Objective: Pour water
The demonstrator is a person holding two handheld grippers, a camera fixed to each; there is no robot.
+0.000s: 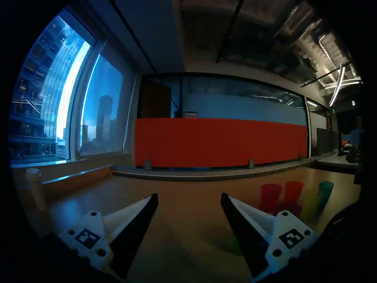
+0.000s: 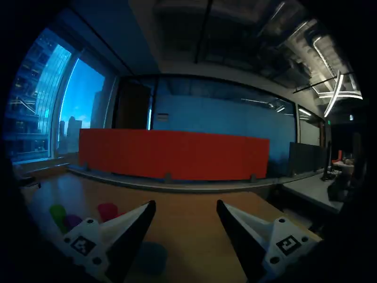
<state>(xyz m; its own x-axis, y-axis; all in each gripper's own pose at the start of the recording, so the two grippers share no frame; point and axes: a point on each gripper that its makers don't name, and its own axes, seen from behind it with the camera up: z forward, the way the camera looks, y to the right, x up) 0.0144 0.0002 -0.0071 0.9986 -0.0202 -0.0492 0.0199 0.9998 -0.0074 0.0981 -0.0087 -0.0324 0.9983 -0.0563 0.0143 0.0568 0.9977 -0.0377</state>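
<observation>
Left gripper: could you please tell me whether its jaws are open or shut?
Open. The left gripper has its jaws wide apart, with bare table between them.

A wooden table [image 1: 188, 221] is bounded at its far edge by an orange partition [image 1: 221, 141]. Toward the right in the left gripper view, a red cup [image 1: 271, 194], an orange cup [image 1: 293, 189], a yellow cup [image 1: 311, 203] and a teal cup [image 1: 325, 191] are set upright close together. A pale cylinder [image 1: 35, 188] is stood near the left edge. In the right gripper view, a blue round item [image 2: 151, 257] is seen on the wood.
</observation>
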